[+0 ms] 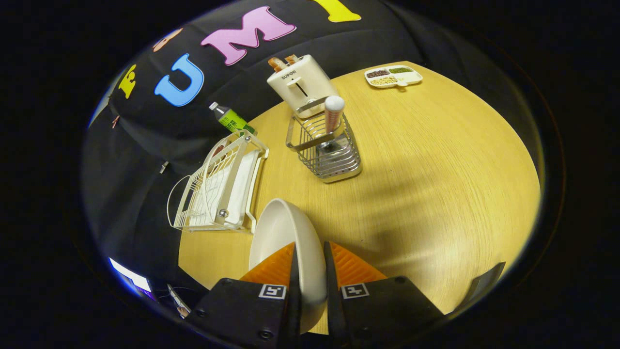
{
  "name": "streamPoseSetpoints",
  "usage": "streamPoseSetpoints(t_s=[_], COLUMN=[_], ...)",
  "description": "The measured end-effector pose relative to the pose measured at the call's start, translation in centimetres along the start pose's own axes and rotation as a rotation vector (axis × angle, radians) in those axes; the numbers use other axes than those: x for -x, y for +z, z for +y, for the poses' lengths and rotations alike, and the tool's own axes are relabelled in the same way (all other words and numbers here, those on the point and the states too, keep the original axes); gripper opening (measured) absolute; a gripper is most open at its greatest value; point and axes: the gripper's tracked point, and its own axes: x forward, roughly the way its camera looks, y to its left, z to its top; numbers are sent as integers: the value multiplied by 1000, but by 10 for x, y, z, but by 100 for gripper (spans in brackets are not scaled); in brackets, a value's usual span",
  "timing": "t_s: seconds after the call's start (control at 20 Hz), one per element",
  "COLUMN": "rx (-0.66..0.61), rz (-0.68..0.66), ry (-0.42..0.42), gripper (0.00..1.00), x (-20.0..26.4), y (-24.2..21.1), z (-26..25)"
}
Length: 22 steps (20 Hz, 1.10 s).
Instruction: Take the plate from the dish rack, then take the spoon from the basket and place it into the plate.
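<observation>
claw (310, 271) pinched on the rim of the shallow cream ceramic plate (281, 232), both fingers pressing, plate held on edge above the near edge of the round wooden worktop (436, 184). white wire dish rack (218, 189) sits just beside it at the worktop's left edge, now bare. next target lies straight ahead beyond the fingers: metal wire basket (327, 145) mid-worktop, white-handled spoon (333, 114) standing upright, handle up. plate wants setting flat first, i judge.

A cream-coloured toaster (302, 83) with two bread slices (284, 62) poking from its slots stands on the round light-wood table (436, 169). A green-labelled plastic bottle (230, 119) lies left of it. A white divided snack tray (393, 76) sits well apart, to the toaster's right.
</observation>
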Motion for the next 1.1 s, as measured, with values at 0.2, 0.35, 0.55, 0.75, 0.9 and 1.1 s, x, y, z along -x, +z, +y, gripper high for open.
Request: streamPoseSetpoints(t_s=[0.2,0.35,0.55,0.75,0.9,1.1], rx=[28,51,50,170,327,467], rz=[20,29,-1,-92,-221,-389], ry=[-75,-144,-156,-133,-90,-8], gripper=[37,44,57,87,95,99], x=[-7,-13,-8,26,71,125], y=[-5,-7,4,34,80,142], z=[-14,-29,-32,-23,1,49])
